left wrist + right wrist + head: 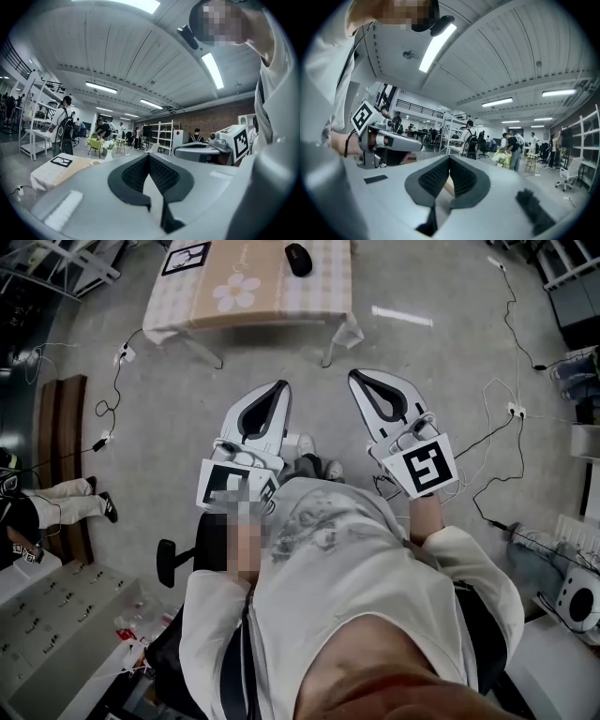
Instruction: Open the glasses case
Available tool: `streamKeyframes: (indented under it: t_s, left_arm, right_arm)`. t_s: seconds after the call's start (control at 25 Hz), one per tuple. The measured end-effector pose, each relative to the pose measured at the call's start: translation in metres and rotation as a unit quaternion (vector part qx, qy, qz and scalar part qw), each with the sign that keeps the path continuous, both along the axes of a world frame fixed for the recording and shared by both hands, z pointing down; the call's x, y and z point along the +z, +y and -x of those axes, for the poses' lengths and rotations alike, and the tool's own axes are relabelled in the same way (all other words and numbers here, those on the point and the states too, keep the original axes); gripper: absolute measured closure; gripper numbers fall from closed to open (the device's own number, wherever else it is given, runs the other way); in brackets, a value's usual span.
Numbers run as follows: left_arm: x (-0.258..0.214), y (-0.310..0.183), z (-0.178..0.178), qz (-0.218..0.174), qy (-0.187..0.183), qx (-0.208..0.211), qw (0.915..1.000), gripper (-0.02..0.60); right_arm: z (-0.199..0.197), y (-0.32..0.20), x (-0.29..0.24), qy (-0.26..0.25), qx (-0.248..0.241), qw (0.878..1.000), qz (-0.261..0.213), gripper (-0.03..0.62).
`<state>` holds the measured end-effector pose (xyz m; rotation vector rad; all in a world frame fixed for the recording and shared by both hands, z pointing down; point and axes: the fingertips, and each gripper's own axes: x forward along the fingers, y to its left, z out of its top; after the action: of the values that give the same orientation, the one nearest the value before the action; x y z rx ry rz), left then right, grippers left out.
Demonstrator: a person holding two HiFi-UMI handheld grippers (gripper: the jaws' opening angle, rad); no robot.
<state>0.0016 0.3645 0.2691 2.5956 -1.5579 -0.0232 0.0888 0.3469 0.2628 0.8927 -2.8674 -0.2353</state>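
Checked table (309, 292), brown bench (58, 446), grey floor (187, 418)

Bright ceiling strips, fisheye-warped edges

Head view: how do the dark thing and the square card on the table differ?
The glasses case is dark, rounded and bulky; the card is flat, straight-edged, white inside a black frame. The glasses case lies right of the middle of the checked cloth; the card lies near its left edge. Both rest on that cloth, apart from each other.
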Motion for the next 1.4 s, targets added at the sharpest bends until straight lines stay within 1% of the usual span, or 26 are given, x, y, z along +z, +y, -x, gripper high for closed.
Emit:
streamKeyframes:
  t_s: [0.24, 0.4, 0.52, 0.72, 0.84, 1.12, 1.4]
  left_arm:
    - [0.000, -0.043, 0.018, -0.007, -0.002, 0.019, 0.9998, 0.574]
    - [0.001, -0.063, 0.033, -0.006, 0.004, 0.035, 0.9994, 0.574]
    - [0.001, -0.075, 0.042, -0.008, 0.012, 0.050, 0.9987, 0.574]
    - [-0.001, -0.093, 0.051, -0.011, 0.025, 0.063, 0.9977, 0.574]
    - [0.000, -0.101, 0.053, -0.009, 0.031, 0.064, 0.9974, 0.574]
    - [0.011, -0.131, 0.056, 0.003, 0.032, 0.055, 0.9980, 0.574]
    - [0.015, -0.179, 0.058, 0.012, 0.019, 0.026, 0.9994, 0.574]
  right_arm:
    - [0.022, -0.044, 0.008, 0.002, 0.012, 1.000, 0.010, 0.578]
    - [0.042, -0.061, 0.009, -0.008, 0.015, 1.000, 0.017, 0.578]
    - [0.055, -0.071, 0.011, -0.003, 0.027, 0.999, 0.018, 0.579]
    - [0.059, -0.089, 0.009, -0.014, 0.066, 0.997, 0.030, 0.579]
    - [0.057, -0.099, 0.010, -0.012, 0.074, 0.997, 0.033, 0.579]
    - [0.063, -0.126, 0.025, -0.001, 0.054, 0.998, 0.044, 0.579]
    - [0.070, -0.177, 0.031, -0.003, 0.016, 0.999, 0.050, 0.579]
